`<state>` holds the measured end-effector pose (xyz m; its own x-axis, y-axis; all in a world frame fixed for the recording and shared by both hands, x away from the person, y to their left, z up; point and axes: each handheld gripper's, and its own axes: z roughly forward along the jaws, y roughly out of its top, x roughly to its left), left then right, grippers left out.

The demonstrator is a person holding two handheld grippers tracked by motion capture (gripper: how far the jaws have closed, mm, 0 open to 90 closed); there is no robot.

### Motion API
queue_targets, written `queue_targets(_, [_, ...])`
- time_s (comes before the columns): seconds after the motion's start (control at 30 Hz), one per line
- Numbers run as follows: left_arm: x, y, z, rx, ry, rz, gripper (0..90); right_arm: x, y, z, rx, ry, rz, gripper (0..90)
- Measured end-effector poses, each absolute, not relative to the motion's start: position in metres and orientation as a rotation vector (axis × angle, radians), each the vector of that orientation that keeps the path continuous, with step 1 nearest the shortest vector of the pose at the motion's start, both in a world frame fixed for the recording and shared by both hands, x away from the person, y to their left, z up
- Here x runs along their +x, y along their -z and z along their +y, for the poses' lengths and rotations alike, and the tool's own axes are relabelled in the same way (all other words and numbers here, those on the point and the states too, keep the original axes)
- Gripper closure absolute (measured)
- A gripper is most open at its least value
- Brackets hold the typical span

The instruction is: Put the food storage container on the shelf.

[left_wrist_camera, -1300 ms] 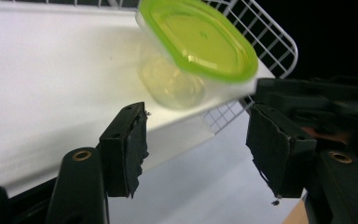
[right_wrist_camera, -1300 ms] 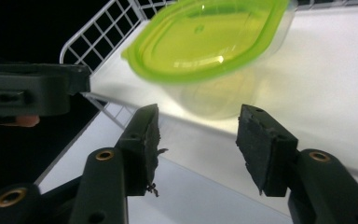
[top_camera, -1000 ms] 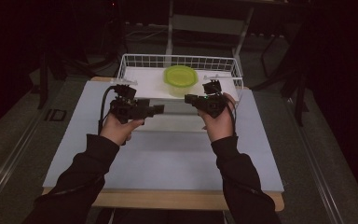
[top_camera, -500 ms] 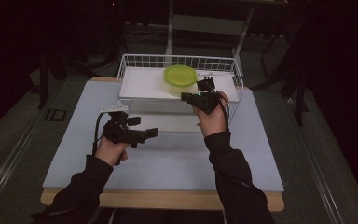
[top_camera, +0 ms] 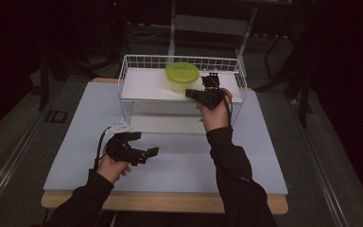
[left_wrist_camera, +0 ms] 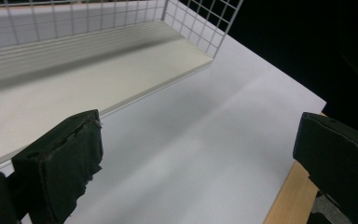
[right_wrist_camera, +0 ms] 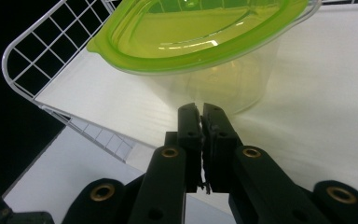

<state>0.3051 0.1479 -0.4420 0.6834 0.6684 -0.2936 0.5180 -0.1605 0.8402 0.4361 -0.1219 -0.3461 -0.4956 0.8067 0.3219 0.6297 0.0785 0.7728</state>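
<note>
Left gripper drops away with jaws spread; right gripper noses up to the lidded tub.

High view: since 1 second ago the left gripper (top_camera: 144, 153) has sunk from the wire basket (top_camera: 127, 64) to the white mat (top_camera: 179, 161), so the right gripper (top_camera: 194, 93) likely works alone at the green-lidded container (top_camera: 182, 75) on the basket's shelf.
Left gripper view: its 2 jaws, just opened, stand wide apart, nothing between.
Right gripper view: jaws pressed together, empty, tips just short of the container (right_wrist_camera: 214, 79).
</note>
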Motion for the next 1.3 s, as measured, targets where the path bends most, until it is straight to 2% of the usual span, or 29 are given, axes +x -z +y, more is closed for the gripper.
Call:
queue_targets(0.5, [0.301, 0.439, 0.151, 1.826, -0.209, 0.923, 2.5, 0.438, 0.347, -0.108, 1.451, -1.383, 2.199, 82.4])
queue_targets(0.6, [0.300, 0.437, 0.152, 1.828, -0.216, 0.914, 2.4, 0.425, 0.347, -0.111, 1.417, -1.420, 2.211, 72.8])
queue_targets(0.63, [0.298, 0.437, 0.152, 1.824, -0.218, 0.913, 2.4, 0.425, 0.347, -0.111, 1.417, -1.420, 2.211, 72.8])
queue_targets(0.67, [0.297, 0.436, 0.153, 1.826, -0.227, 0.906, 2.5, 0.421, 0.347, -0.112, 1.402, -1.427, 2.215, 69.0])
queue_targets(0.7, [0.295, 0.436, 0.153, 1.824, -0.233, 0.897, 2.4, 0.414, 0.347, -0.114, 1.371, -1.433, 2.223, 59.1])
queue_targets(0.73, [0.295, 0.436, 0.153, 1.824, -0.233, 0.897, 2.4, 0.414, 0.347, -0.114, 1.371, -1.433, 2.223, 59.1])
queue_targets(0.8, [0.293, 0.438, 0.153, 1.823, -0.234, 0.894, 2.5, 0.406, 0.348, -0.117, 1.343, -1.467, 2.225, 47.8])
queue_targets(0.93, [0.288, 0.443, 0.152, 1.834, -0.227, 0.887, 2.4, 0.393, 0.354, -0.121, 1.274, -1.463, 2.247, 36.4])
queue_targets(0.97, [0.287, 0.444, 0.152, 1.843, -0.225, 0.882, 2.5, 0.386, 0.358, -0.124, 1.226, -1.482, 2.256, 30.8])
queue_targets(1.3, [0.277, 0.458, 0.152, 1.863, -0.231, 0.870, 2.4, 0.355, 0.379, -0.132, 1.118, -1.548, 2.289, 21.1])
